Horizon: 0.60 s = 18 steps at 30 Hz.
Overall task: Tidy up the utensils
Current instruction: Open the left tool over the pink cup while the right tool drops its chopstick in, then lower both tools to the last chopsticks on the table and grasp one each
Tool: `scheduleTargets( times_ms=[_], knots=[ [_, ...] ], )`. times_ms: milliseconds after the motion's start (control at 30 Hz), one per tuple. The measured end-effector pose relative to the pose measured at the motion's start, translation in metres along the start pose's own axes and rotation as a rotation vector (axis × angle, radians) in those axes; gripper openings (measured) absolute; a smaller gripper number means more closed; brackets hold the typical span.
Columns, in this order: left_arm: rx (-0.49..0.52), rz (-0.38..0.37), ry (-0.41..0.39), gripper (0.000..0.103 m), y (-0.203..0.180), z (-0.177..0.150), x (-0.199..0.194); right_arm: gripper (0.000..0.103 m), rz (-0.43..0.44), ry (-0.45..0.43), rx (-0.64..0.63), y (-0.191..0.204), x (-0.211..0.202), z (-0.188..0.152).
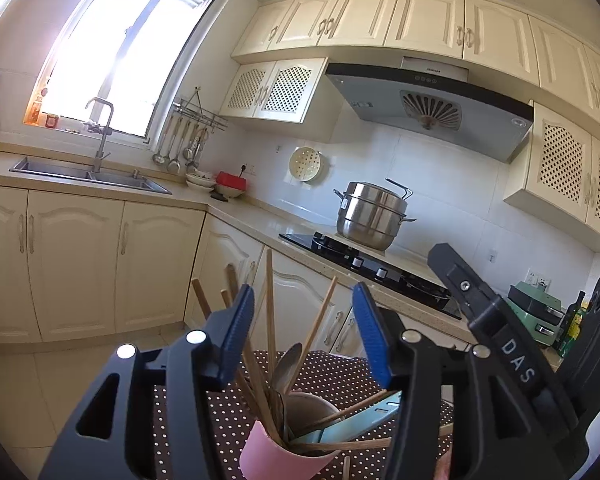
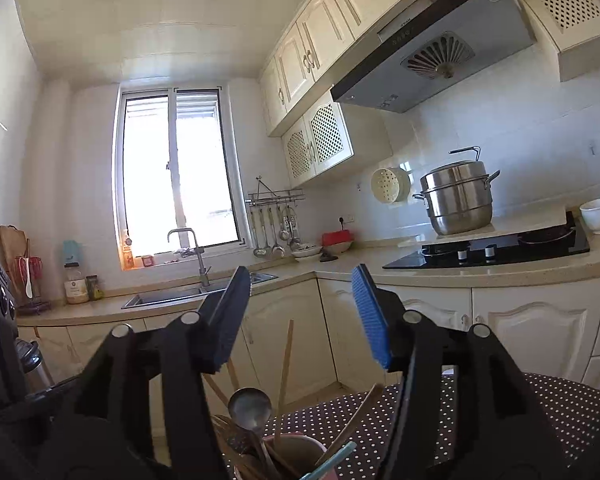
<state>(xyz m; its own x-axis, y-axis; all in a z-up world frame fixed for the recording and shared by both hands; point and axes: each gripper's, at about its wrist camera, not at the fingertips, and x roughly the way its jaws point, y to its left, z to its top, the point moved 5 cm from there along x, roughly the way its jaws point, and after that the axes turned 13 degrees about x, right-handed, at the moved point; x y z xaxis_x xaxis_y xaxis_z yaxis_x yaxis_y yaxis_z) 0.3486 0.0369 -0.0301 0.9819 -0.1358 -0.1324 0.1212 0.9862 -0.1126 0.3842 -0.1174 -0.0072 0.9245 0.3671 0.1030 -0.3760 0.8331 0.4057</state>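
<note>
Both hand-held grippers are hanging released, nothing between the pads: left hand-held gripper (image 1: 304, 324) and right hand-held gripper (image 2: 300, 316) are hovering above the pink cup (image 1: 276, 454). Chopsticks (image 1: 270, 312) and a metal spoon (image 2: 250, 406) are standing in it, cup sitting on the polka-dot counter (image 1: 332, 376).

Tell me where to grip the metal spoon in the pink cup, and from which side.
Grip the metal spoon by its bowl end, which stands up above the pink cup among the chopsticks; its handle is buried inside. Come from above, pads closing on the narrow neck just under the bowl, probably easiest for the open right gripper.
</note>
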Motion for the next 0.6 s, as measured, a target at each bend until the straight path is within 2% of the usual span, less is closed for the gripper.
scheduleTargets(
  times_ms=[100,300,500,600],
  knots=[
    [0.017,0.0,0.001,0.055,-0.005,0.003,-0.009,0.059,-0.056,-0.02,-0.043,0.001,-0.013,0.009],
    [0.049,0.007,0.038,0.059,-0.014,-0.002,-0.027,0.061,-0.14,-0.015,-0.073,-0.007,-0.041,0.014],
    [0.093,-0.006,0.152,0.059,-0.025,-0.026,-0.036,0.062,-0.178,0.043,-0.073,-0.018,-0.066,0.002],
    [0.118,-0.029,0.242,0.059,-0.034,-0.045,-0.034,0.062,-0.195,0.082,-0.07,-0.023,-0.075,-0.01]
  ],
)
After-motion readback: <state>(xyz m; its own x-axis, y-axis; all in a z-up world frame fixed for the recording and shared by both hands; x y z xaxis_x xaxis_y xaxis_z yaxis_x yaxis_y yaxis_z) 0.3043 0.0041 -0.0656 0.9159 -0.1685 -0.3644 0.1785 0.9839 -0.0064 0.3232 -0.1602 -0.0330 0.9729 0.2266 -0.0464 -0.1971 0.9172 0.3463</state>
